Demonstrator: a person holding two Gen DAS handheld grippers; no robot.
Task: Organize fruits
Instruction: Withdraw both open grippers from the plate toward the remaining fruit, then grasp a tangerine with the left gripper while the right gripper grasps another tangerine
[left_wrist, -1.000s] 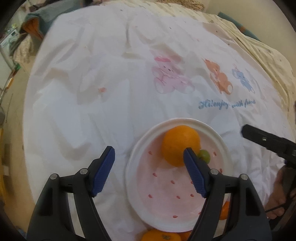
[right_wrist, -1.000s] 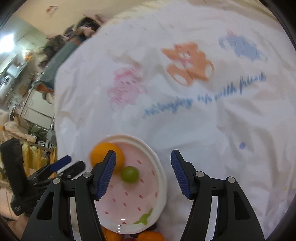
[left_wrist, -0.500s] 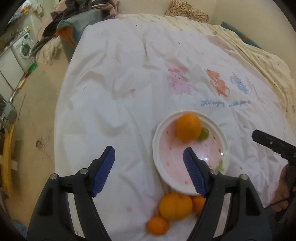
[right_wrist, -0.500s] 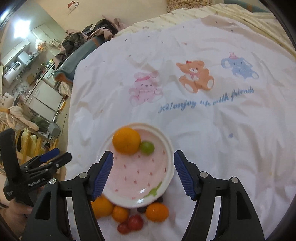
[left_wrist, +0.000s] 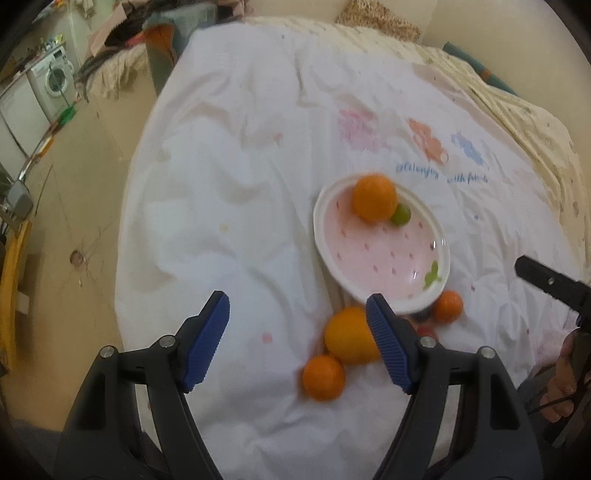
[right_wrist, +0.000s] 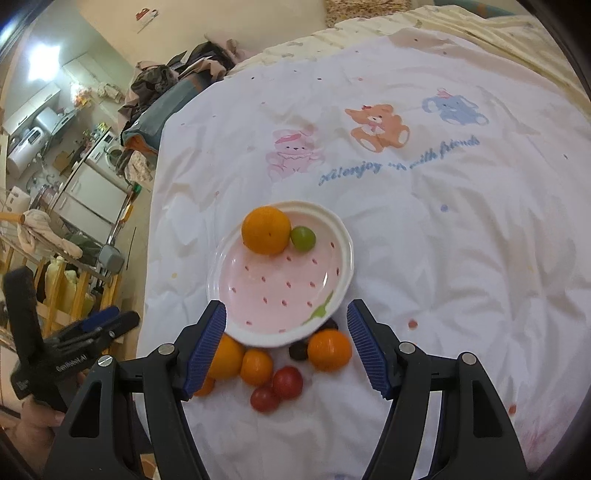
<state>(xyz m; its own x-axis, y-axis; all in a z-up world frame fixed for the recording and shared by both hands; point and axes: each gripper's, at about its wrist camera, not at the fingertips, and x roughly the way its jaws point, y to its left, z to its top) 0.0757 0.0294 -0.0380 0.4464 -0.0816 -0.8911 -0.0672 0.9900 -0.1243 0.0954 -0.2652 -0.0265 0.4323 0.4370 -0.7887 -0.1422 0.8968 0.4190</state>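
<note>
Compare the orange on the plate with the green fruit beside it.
The orange is far bigger than the green fruit. The orange is deep orange with a dull skin; the green fruit is pale green and smooth. Both are round and lie touching at the far edge of the pink plate.

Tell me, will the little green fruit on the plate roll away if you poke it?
Probably: the green fruit looks round and smooth. The big orange touching it may block one side, and the plate rim should likely catch it.
</note>
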